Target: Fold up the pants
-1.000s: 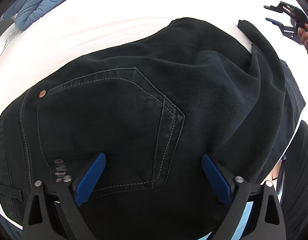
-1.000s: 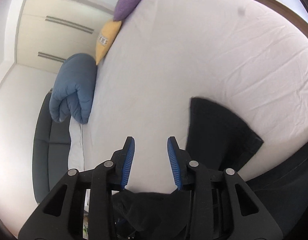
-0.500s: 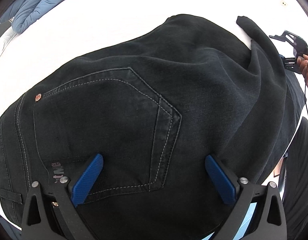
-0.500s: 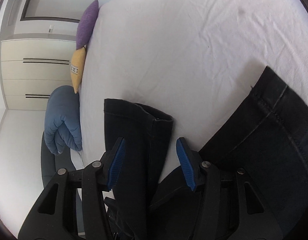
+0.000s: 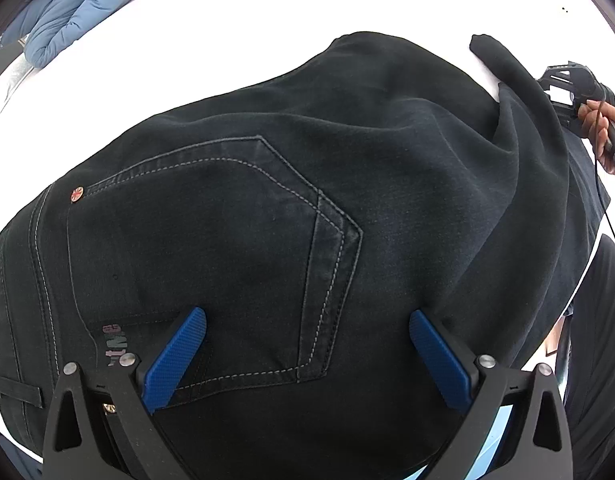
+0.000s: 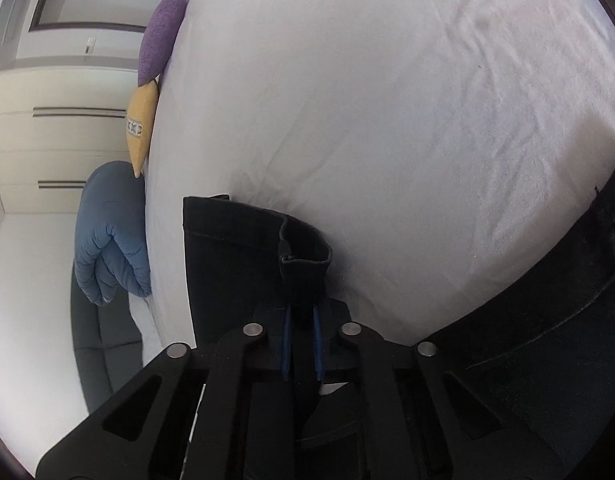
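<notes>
A: Right, we're looking down the left gripper (image 5: 307, 344) at the pants (image 5: 307, 208), black denim spread over the white bed (image 5: 227, 40) and filling most of the frame. Back pocket dead centre, a small rivet at the middle left.

B: And our jaws there?

A: Wide apart, blue pads hovering over the lower corners of that pocket, nothing pinched between them.

B: Over in the right wrist view it's another story. We've got the right gripper (image 6: 301, 344) at the bottom centre, and its jaws have just been closing. They're clamped on a pant-leg hem (image 6: 303, 276), the cuff standing up in a fold between the blue pads.

A: We can spot that same gripper at the upper right edge of the left view, a hand (image 5: 599, 124) wrapped round its handle, beside a raised ridge of the fabric.

B: More of the pants sweeps across the lower right of our right view. Along the left edge of the bed: a purple cushion (image 6: 163, 36), a yellow cushion (image 6: 141, 124), and a rolled blue duvet (image 6: 111, 232) below them.
</notes>
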{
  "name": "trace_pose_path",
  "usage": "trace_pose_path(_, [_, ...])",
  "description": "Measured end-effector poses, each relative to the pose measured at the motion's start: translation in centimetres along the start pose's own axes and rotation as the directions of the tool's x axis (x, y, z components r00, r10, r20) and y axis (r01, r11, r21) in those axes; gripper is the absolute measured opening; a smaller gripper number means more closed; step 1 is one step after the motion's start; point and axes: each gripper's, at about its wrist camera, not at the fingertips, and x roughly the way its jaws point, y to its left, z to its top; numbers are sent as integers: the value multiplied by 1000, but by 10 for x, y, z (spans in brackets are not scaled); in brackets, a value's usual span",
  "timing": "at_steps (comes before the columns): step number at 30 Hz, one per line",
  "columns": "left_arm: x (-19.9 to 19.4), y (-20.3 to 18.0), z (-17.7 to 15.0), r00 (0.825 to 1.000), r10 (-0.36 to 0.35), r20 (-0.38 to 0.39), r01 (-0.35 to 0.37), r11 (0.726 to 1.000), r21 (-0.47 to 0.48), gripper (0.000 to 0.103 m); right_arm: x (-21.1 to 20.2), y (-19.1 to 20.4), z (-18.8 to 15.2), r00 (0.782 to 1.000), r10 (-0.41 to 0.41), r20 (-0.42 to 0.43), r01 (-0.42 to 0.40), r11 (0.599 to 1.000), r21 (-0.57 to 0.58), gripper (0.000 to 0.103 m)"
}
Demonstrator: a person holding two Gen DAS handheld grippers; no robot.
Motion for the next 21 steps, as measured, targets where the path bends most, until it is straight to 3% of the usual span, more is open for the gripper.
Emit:
trace_pose_path(6, [-2,1,-1,1000,-4,0,4,1000,2,103,-61,61,-8,985,33,168,-4,986,-169,2])
trace_pose_path(12, [-4,3,-1,1000,-20,1,20,1000,1,103,-138,104,-21,952,151,265,-104,977,-186,2])
trace_pose_path(14, [-6,7,0,999,-40,-2,40,999,-12,103,-155,100,-30,947,167,273,-131,980,-148,2])
trace_pose_path(17, [-6,6,-1,999,-36,-12,36,999,14,102,-180,72,-52,941,127,313,-97,989,-110,2])
trace_pose_path(21, [-9,6,-3,999,-40,-9,40,999,23,102,-194,-2,-85,938,25,345,-36,999,24,2])
